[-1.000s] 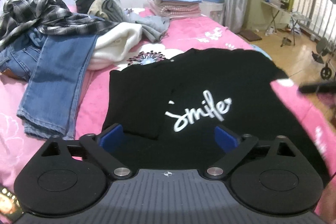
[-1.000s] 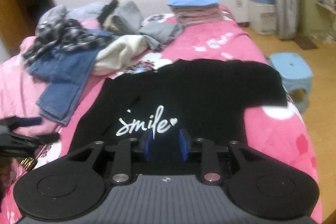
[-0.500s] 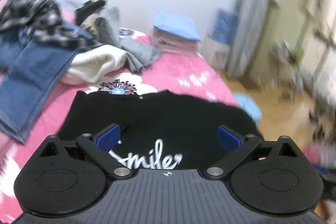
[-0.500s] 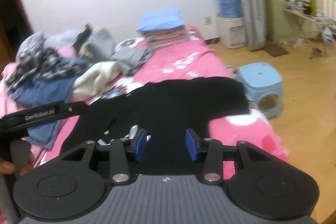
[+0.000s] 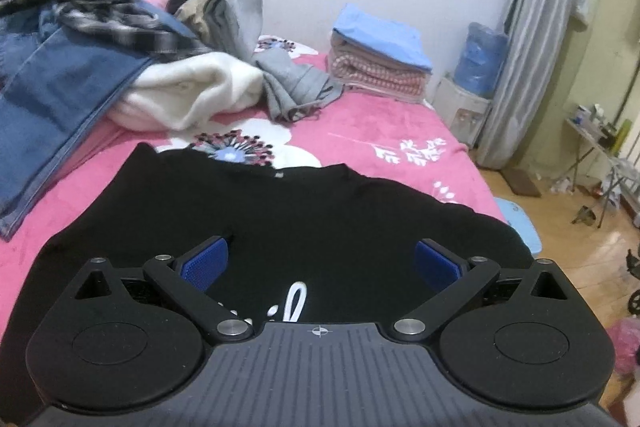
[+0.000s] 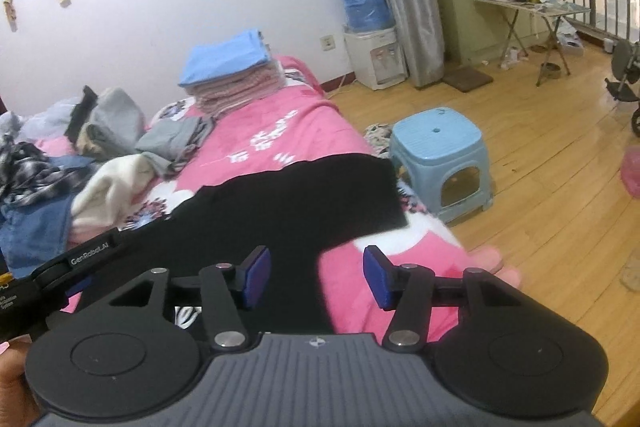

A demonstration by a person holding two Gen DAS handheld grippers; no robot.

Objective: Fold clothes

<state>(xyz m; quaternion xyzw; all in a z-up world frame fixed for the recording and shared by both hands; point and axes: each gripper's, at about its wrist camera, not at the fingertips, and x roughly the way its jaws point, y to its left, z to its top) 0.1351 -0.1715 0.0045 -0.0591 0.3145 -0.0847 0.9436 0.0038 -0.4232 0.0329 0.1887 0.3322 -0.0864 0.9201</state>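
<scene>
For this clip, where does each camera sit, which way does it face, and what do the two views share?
Left wrist: on the left tool, open over the black shirt, facing the clothes pile and wall.
Right wrist: on the right tool, opening and empty, at the bed's edge, facing the blue stool; a hand shows.
Shared: shirt, folded stack, water dispenser.

The left gripper (image 5: 320,263), jaws wide apart and empty, hangs low in frame over the black shirt (image 5: 280,211); jeans (image 5: 60,99) upper left, folded stack (image 5: 380,63) upper right.
</scene>
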